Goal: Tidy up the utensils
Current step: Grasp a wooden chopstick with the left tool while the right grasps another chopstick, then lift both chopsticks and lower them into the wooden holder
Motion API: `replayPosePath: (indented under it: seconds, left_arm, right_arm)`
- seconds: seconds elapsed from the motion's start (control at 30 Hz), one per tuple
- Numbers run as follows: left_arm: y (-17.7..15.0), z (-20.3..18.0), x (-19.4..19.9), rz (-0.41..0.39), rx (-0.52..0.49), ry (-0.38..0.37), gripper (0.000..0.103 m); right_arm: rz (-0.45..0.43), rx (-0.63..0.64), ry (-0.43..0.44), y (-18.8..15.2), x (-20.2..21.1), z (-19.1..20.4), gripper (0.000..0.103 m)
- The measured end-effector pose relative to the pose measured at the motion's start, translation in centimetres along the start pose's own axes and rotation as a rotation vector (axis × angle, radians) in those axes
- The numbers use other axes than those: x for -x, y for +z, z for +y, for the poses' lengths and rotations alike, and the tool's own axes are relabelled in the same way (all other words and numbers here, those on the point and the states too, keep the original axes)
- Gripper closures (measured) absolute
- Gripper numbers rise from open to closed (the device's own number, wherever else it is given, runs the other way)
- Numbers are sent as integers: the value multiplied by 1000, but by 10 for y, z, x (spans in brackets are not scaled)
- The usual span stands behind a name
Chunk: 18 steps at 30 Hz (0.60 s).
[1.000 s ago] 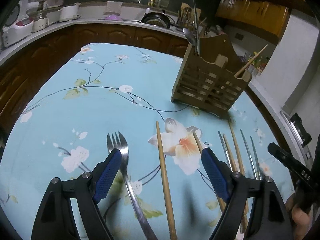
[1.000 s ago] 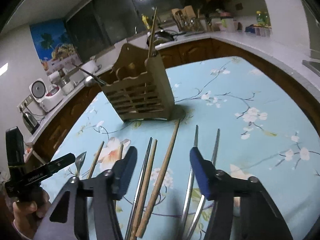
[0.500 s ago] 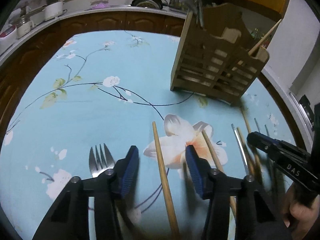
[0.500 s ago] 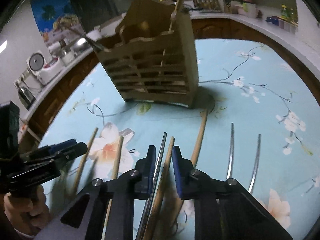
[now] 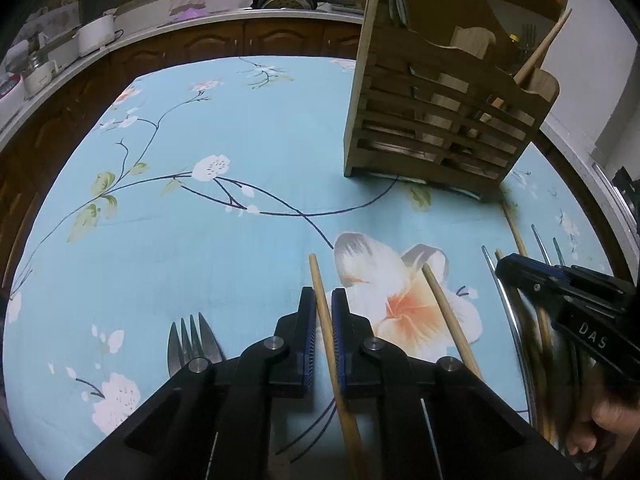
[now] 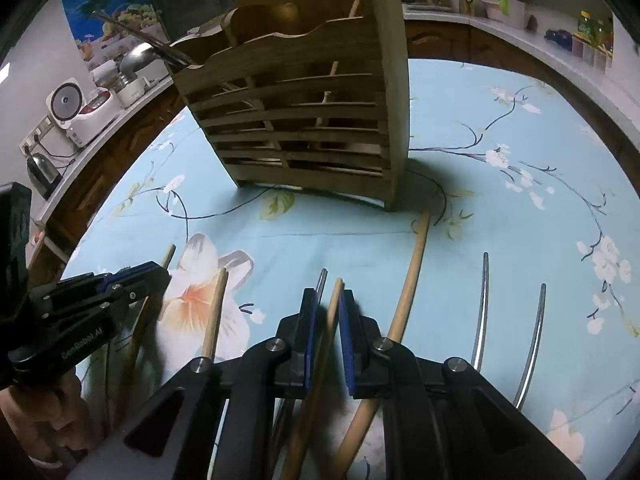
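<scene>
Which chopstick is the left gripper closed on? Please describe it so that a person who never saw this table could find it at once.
Start at the wooden holder on the blue flowered cloth, then come toward the camera to the big white and orange flower. Two wooden chopsticks lie there; the held chopstick is at the flower's left edge, between the blue pads of the left gripper. Its neighbour lies free across the flower.

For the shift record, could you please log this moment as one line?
left gripper: shut on wooden chopstick | right gripper: shut on second wooden chopstick | both lying on tablecloth | holder ahead
</scene>
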<state>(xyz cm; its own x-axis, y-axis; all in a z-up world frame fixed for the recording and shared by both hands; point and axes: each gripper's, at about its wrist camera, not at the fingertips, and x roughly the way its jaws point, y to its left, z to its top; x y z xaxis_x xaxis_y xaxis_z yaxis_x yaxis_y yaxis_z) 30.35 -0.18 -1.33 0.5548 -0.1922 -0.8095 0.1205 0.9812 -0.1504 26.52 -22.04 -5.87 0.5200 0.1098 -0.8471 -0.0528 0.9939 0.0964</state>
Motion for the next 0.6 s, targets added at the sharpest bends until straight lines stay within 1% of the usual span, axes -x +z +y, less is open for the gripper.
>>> replayPosePath:
  seconds: [0.07,0.1,0.17,0.2,0.3,0.37,0.47,0.5,0.6]
  left_arm:
    - [-1,2,2,2,3,-4,97]
    - [-1,3,4,3,4,-7,97]
    - [-1,3,5,4,3,-5,97]
    - [-1,2,5,2,0,1,97]
    - [-2,-1,6,-5,-9,9,97]
    - [-3,-2,6,-7,-12,3,98]
    - [-3,0,8,-1,-5,-18,100]
    - [-4,1,10,1,1,-32,100]
    - [-6,6,29,-35,22,-56,100]
  right_arm:
    - [2,-17,8,-1,1,-3,94]
    - [4,-28,7,-2,1,-6,96]
    - [3,-21,10,-3,2,-6,96]
    - [5,-13,2,-2,0,-3,96]
    - [6,60,-58,-1,-3,9,96]
    - [2,75,-68,-1,-3,12,95]
    - [2,47,-42,-1,-2,8,97]
    - [1,24,-15,-1,1,5,97]
    - [-49,-4,29,-3,23,6,98]
